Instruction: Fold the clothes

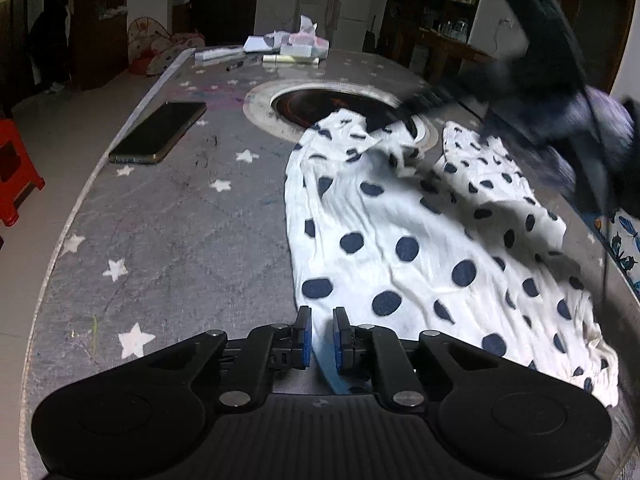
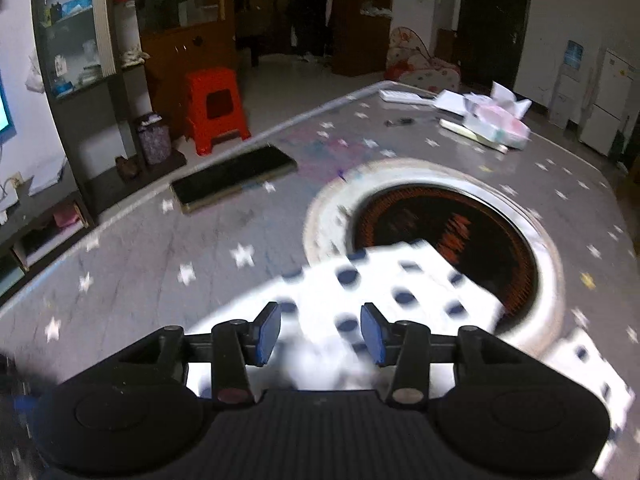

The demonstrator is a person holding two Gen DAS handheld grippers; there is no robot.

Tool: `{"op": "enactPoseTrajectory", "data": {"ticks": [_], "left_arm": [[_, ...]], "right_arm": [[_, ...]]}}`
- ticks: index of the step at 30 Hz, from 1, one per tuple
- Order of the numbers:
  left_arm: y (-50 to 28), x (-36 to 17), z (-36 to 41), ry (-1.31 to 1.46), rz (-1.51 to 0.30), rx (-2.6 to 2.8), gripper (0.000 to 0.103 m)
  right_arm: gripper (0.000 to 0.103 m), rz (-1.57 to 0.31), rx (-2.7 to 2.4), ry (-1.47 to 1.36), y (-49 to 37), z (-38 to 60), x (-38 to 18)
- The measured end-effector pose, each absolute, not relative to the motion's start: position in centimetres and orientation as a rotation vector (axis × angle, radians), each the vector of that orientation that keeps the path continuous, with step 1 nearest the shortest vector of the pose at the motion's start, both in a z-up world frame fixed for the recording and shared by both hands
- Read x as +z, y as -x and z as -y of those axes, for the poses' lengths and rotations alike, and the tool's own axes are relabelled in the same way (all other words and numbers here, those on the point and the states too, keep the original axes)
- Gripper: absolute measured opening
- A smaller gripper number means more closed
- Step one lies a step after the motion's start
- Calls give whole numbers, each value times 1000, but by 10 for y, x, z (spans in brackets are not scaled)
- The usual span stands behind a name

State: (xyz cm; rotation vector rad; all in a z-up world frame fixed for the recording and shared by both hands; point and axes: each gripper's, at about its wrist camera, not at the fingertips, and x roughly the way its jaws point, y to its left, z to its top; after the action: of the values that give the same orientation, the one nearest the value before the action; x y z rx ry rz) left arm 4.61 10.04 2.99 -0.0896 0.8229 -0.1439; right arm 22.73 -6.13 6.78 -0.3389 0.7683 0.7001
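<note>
Folding has barely begun: we see the polka-dot garment (image 1: 400,240) lying rumpled on the star-print counter (image 1: 168,240), its far end over the round burner (image 1: 320,104). Our left gripper (image 1: 322,334) has narrow fingers at the near hem; the right gripper (image 2: 320,334) hovers wide, empty.

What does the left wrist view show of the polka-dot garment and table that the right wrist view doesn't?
Only the left wrist view shows the polka-dot garment nearly whole, wrinkled, plus the right gripper, blurred, above its far end. Only the right wrist view shows the full round opening in the table, and the jaws standing apart over blurred cloth. Both show the phone, the star-patterned table and clutter at the far end.
</note>
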Motion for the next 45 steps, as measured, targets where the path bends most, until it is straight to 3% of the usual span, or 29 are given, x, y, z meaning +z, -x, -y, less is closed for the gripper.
{"op": "enactPoseTrajectory", "data": {"ticks": [4,8,25,45], "left_arm": [[-46,38,-93,84,-796,-142,34],[-48,42,-84,72,-784,-149,37],[-42,20,-69,35,-843,-170,36],[-1,21,-53,-133,-895,-291,35]], "right_arm": [[49,-791,676,346,-202,94,65],[49,-810,646,327,-177,128,59],[50,-842,550,220,-90,209,32],[54,-955,703,368,4,216,38]]}}
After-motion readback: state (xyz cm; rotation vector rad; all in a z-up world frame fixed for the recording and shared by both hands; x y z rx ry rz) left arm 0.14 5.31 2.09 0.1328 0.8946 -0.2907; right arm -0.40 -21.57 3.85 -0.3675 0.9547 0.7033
